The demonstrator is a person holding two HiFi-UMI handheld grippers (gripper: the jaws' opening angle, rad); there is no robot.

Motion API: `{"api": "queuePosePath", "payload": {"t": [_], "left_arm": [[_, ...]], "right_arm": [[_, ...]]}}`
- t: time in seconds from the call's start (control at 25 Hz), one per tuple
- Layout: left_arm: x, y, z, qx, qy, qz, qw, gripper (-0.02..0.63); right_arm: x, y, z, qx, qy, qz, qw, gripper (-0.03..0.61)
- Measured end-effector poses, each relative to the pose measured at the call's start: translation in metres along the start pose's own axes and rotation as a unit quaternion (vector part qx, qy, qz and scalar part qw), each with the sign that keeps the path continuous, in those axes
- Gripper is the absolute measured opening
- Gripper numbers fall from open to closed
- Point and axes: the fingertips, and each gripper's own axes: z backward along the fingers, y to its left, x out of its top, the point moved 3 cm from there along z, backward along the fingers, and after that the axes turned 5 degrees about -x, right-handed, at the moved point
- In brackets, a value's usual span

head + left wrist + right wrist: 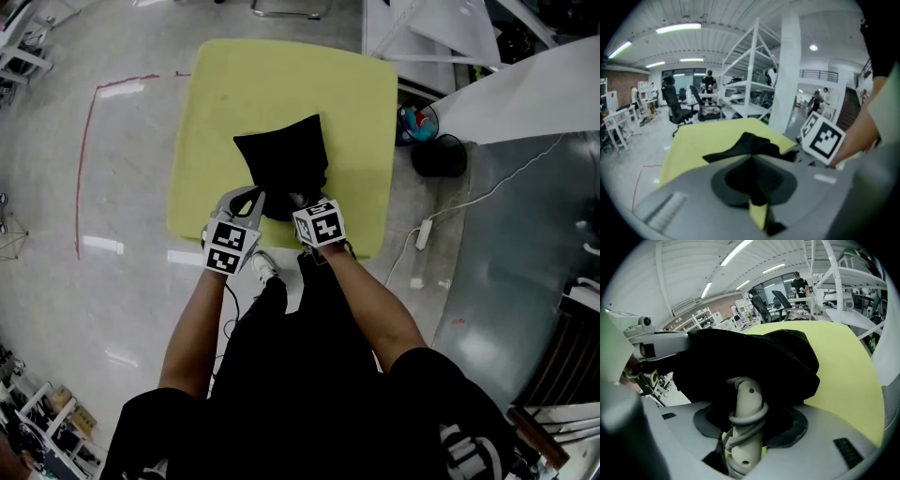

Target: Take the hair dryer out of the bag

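the black bag (286,155) lies on the yellow desk (281,75). the left gripper (752,164) has its jaws closed on the bag's near edge. the right gripper (749,427) has its jaws wide round the cord-wrapped handle of the hair dryer (750,394), which pokes from the bag's mouth.

Head camera: high overhead, steeply down, far from yellow-green square table top (281,84). Camera on left gripper (251,200): low, tight behind jaws, faces across table toward white metal shelving (754,70). Camera on right gripper (300,201): same closeness, same heading. All share black cloth bag (286,159), table.
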Motion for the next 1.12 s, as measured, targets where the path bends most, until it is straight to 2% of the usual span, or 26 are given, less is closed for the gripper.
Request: {"api": "queuePosePath", "payload": {"t": [0.24, 0.4, 0.52, 0.76, 0.96, 1.12], "left_arm": [[0.001, 0.014, 0.005, 0.039, 0.008, -0.036, 0.9986, 0.012], [0.006, 0.03, 0.01, 0.075, 0.011, -0.066, 0.995, 0.012], [0.01, 0.036, 0.013, 0.082, 0.008, -0.077, 0.9937, 0.012], [0.015, 0.045, 0.015, 0.091, 0.008, -0.078, 0.9928, 0.012], [0.014, 0.044, 0.011, 0.08, 0.004, -0.049, 0.9955, 0.014], [0.008, 0.033, 0.003, 0.071, 0.007, -0.043, 0.9966, 0.014]], "right_arm": [[0.0, 0.007, 0.025, 0.058, -0.01, -0.031, 0.998, 0.215], [-0.002, 0.014, 0.041, 0.097, -0.014, -0.022, 0.995, 0.215], [-0.007, 0.02, 0.056, 0.14, -0.026, -0.016, 0.99, 0.215], [-0.009, 0.034, 0.082, 0.223, -0.062, -0.018, 0.973, 0.215], [-0.007, 0.051, 0.11, 0.288, -0.098, -0.032, 0.952, 0.216], [-0.005, 0.063, 0.138, 0.315, -0.13, -0.037, 0.939, 0.216]]}}
